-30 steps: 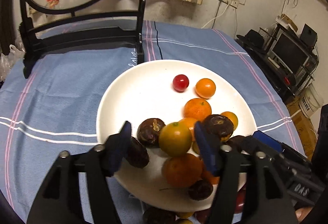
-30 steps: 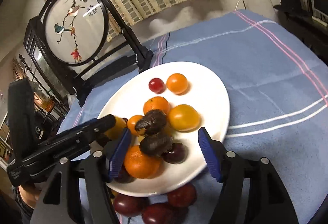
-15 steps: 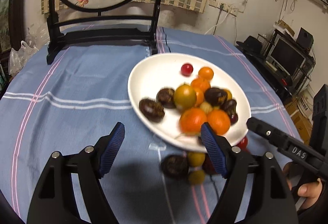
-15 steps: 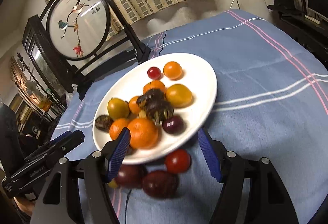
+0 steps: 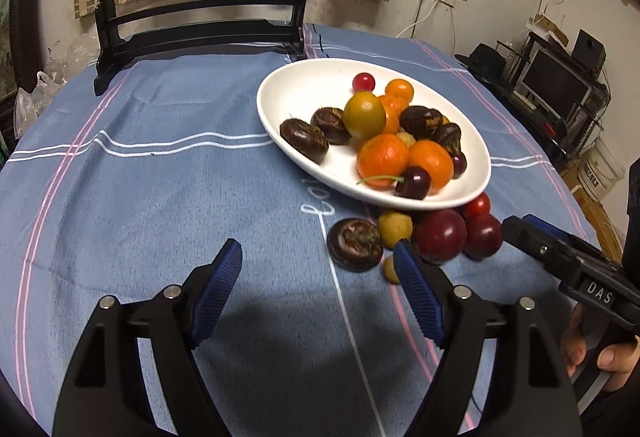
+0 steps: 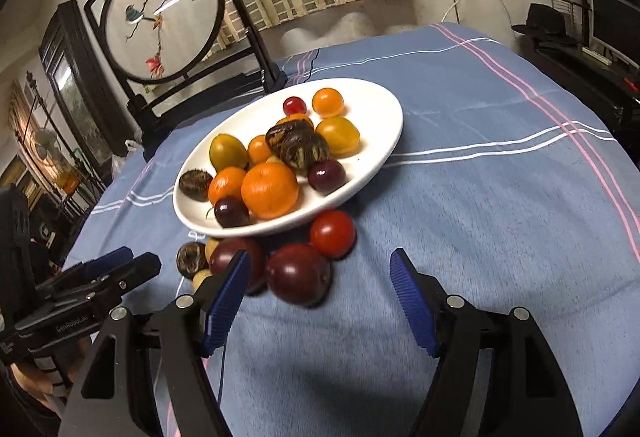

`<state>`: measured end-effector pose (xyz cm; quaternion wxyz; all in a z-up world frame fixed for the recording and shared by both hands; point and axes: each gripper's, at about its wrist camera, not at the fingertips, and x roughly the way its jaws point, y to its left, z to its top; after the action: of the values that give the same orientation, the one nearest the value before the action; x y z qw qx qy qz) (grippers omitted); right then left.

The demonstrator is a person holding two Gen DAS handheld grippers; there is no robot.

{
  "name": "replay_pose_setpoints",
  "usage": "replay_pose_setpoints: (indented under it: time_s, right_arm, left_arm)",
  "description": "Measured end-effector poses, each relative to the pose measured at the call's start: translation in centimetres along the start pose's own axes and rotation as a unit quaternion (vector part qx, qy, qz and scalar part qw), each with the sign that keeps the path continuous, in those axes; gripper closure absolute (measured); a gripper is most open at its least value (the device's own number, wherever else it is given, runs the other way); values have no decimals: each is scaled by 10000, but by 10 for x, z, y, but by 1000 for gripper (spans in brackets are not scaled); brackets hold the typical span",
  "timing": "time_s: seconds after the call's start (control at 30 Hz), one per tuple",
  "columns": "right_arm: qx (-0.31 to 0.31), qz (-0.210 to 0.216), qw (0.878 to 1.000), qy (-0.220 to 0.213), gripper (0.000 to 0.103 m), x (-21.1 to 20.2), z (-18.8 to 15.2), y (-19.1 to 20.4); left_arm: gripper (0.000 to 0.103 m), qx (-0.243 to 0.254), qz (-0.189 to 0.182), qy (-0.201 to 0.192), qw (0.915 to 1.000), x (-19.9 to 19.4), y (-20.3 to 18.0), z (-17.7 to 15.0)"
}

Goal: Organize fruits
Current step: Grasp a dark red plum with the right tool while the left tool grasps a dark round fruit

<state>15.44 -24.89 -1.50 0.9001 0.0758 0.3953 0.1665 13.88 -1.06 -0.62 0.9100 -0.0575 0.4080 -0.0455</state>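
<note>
White plate sits on the blue cloth, loaded with fruit: two oranges at its near side, a cherry touching them on the near rim, dark chestnuts at its left, a green-yellow fruit in the middle, a small red one at the far side. Off the plate, right against its near edge, lies a loose cluster: two dark plums, a red tomato, a chestnut and small yellow fruits. Left gripper hangs over bare cloth short of that cluster, jaws wide apart, holding nothing. Right gripper is spread too, empty, one plum just beyond its fingertips. A black-framed round screen stands behind the plate.
</note>
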Motion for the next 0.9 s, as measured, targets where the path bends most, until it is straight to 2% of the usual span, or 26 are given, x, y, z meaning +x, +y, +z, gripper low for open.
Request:
replay_pose_setpoints:
  time_s: [0.07, 0.17, 0.27, 0.37, 0.53, 0.67, 0.9]
  right_arm:
    - [-145, -44, 9999, 78, 30, 0, -3, 5]
    - [-607, -414, 9967, 336, 31, 5, -8, 18]
    - [-1091, -571, 9904, 629, 40, 17, -12, 34]
    - [-1342, -801, 9841, 844, 44, 31, -11, 42]
    - [-1352, -746, 9831, 983, 48, 44, 0, 43]
    - [-1277, -688, 9858, 843, 65, 38, -4, 40]
    - [-855, -409, 9921, 819, 65, 24, -9, 26]
  left_arm:
    - [27, 40, 2, 13, 10000, -1, -1, -2]
    - [27, 42, 49, 85, 9999, 0, 0, -3]
    - [27, -13, 63, 228, 9997, 4, 3, -6]
    - [27, -12, 56, 342, 9994, 8, 3, -7]
    - [27, 79, 60, 409, 9991, 11, 1, -10]
    - [27, 147, 72, 453, 9988, 13, -1, -11]
    - [27, 252, 195, 447, 9985, 16, -3, -12]
